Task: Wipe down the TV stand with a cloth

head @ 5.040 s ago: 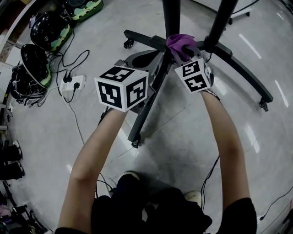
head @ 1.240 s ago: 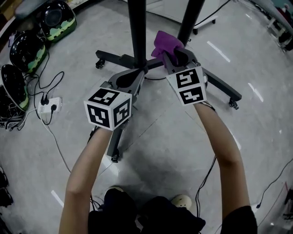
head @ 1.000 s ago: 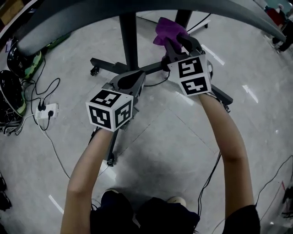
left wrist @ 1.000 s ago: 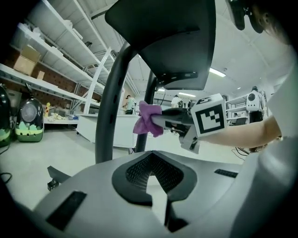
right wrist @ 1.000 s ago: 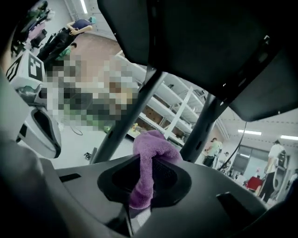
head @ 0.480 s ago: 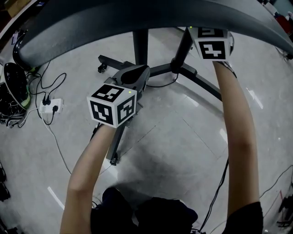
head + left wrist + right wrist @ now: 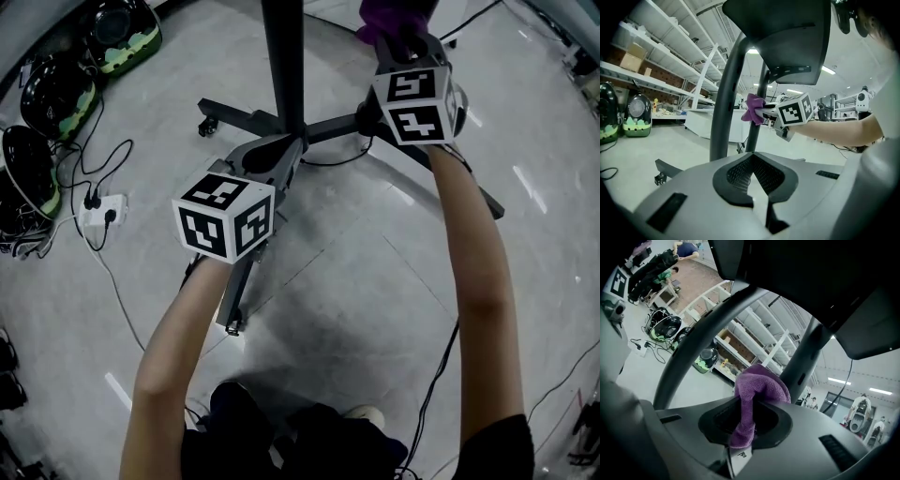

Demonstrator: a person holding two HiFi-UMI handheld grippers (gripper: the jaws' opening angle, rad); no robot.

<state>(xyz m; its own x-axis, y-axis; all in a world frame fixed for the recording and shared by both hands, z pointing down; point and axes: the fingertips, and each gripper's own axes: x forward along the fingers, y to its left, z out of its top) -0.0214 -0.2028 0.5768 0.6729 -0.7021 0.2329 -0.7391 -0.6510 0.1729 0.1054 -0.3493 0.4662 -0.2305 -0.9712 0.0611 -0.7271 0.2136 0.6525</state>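
Head view, upper right: our right gripper point(image 7: 405, 39) holds the purple cloth point(image 7: 382, 13) at the TV stand point(image 7: 282, 56).

Left gripper view: left gripper point(image 7: 752, 185), jaws together, empty.

Right gripper view: the jaws pinch one fold, so rubbing may drag the cloth free.

A pale grey polished floor point(image 7: 356, 281), crossed by faint seams and streaks of reflected light, stretched through the workshop, where a white power strip point(image 7: 101, 214) with plugs in it lay near black-and-green domed cases point(image 7: 56, 89) at the edge. Tall white shelving point(image 7: 679, 51) holding cardboard boxes point(image 7: 630, 61) lined a reddish-brown wall point(image 7: 663, 75) beneath long ceiling strip lights point(image 7: 828, 70), while a low white counter point(image 7: 705, 124) stood further back.
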